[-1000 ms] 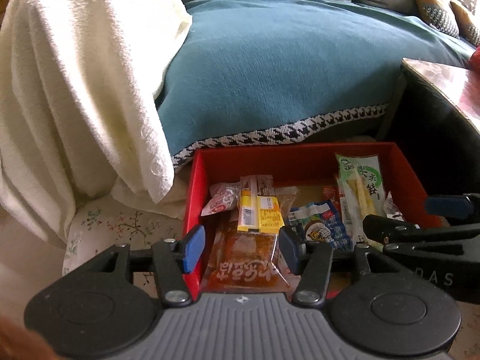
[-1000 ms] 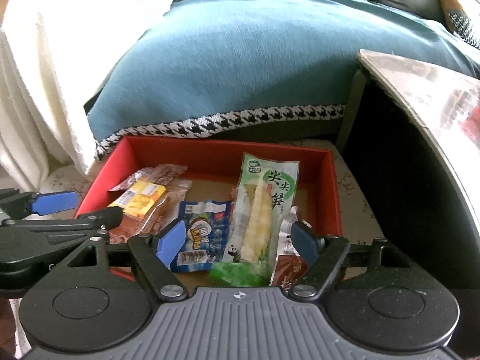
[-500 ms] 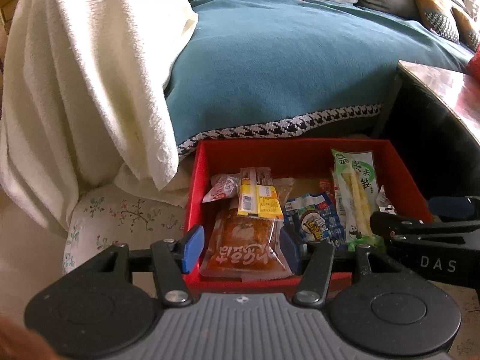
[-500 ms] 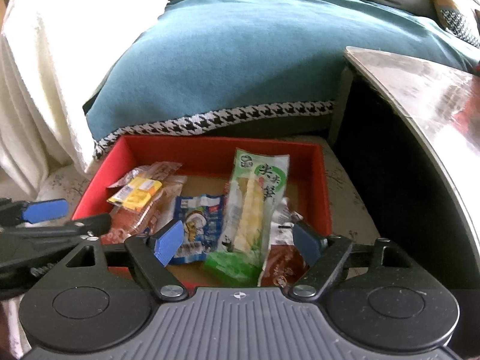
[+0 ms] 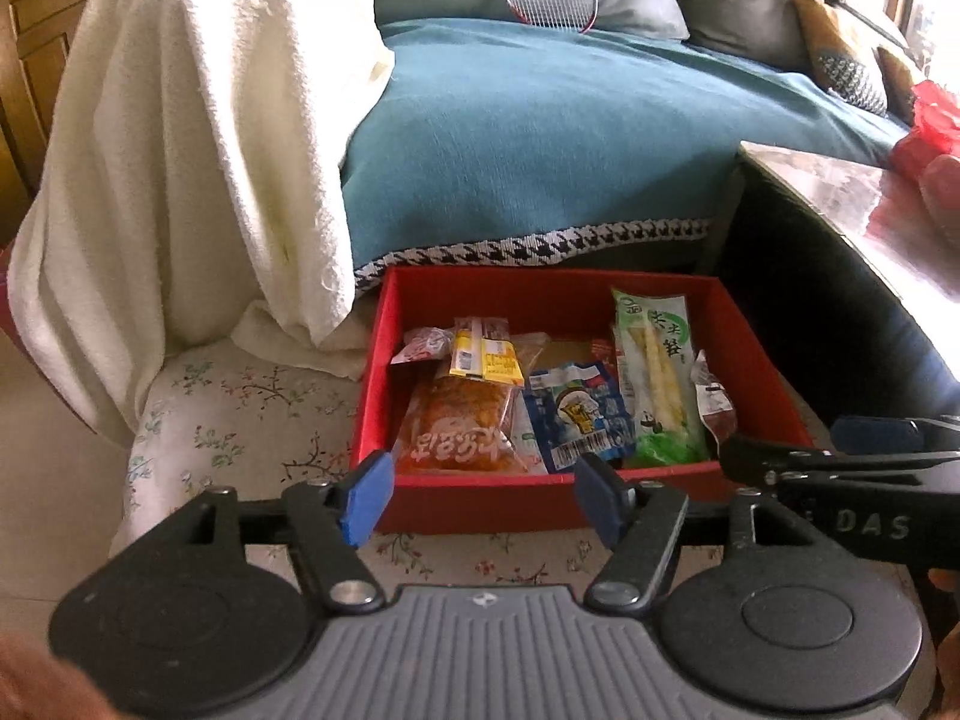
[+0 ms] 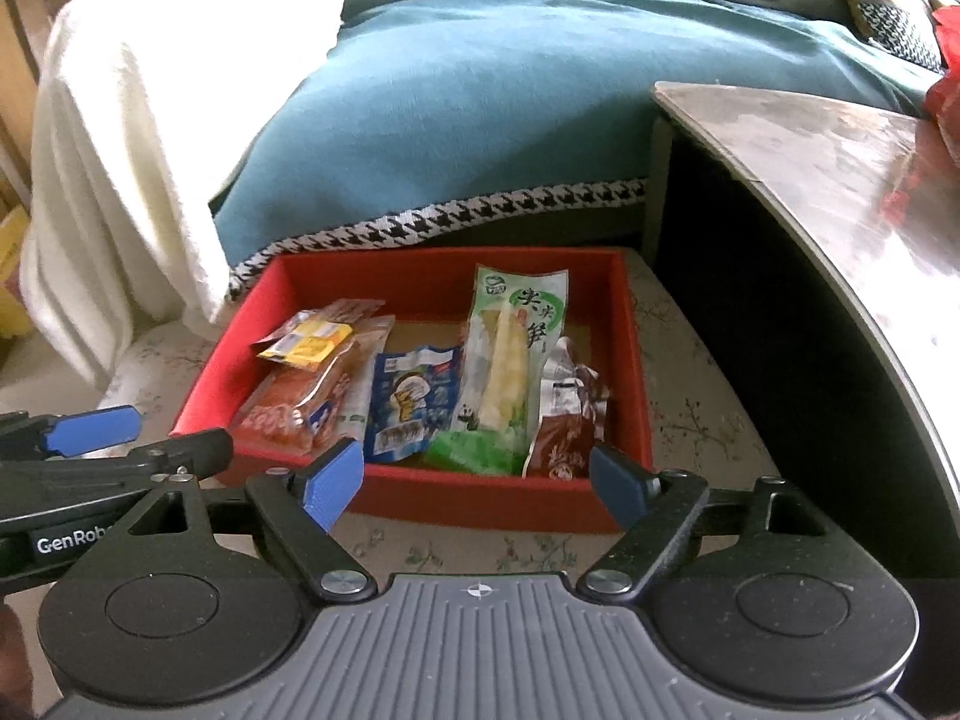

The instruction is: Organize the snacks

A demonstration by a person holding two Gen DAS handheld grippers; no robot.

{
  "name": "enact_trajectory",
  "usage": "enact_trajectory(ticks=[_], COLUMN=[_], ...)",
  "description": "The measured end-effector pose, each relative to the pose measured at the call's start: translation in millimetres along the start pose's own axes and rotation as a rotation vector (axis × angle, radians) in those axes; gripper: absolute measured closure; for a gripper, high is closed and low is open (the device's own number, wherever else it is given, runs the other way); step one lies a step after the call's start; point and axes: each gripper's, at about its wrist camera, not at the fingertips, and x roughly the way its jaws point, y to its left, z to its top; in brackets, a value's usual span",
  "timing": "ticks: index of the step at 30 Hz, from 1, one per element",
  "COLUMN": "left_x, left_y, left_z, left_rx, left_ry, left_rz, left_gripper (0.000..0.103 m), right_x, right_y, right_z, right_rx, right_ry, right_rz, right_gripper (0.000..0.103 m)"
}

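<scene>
1. Two grippers hang side by side over the near edge of a red box (image 5: 774,372), and neither one grasps or touches anything.
2. The left gripper (image 5: 483,495) has its blue pads (image 5: 365,495) spread apart; its jaws have just been opening, with nothing between them but the view of the box's near wall.
3. The right gripper (image 6: 477,480) stands wider, its jaws also having just been opening, and they are empty too; the pads frame the box's front wall without reaching it.
4. The box sits on a floral cushion (image 5: 240,414), just in front of a teal blanket (image 5: 540,138) with a houndstooth border.
5. The snacks lie inside the box: an orange packet (image 5: 456,426) at the left, a yellow packet (image 5: 483,360) behind it, a blue packet (image 5: 579,414) in the middle, a green bamboo-shoot packet (image 5: 657,378) to its right, and a brown packet (image 6: 567,420) at the far right.
6. A white towel (image 5: 180,150) drapes at the left; a table (image 6: 840,138) stands at the right.
</scene>
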Motion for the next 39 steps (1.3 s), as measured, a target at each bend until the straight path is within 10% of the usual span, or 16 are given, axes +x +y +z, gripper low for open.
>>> enact_trajectory(ticks=[39], left_x=[-21.7], left_y=[-6.0], left_z=[-18.1], left_rx=[0.024], left_ry=[-0.035], left_rz=[-0.005], left_gripper=[0.037], right_x=[-27.8], right_y=[-0.3], right_z=[-21.2], right_rx=[0.023], right_ry=[-0.013], right_rz=[0.033], right_gripper=[0.013])
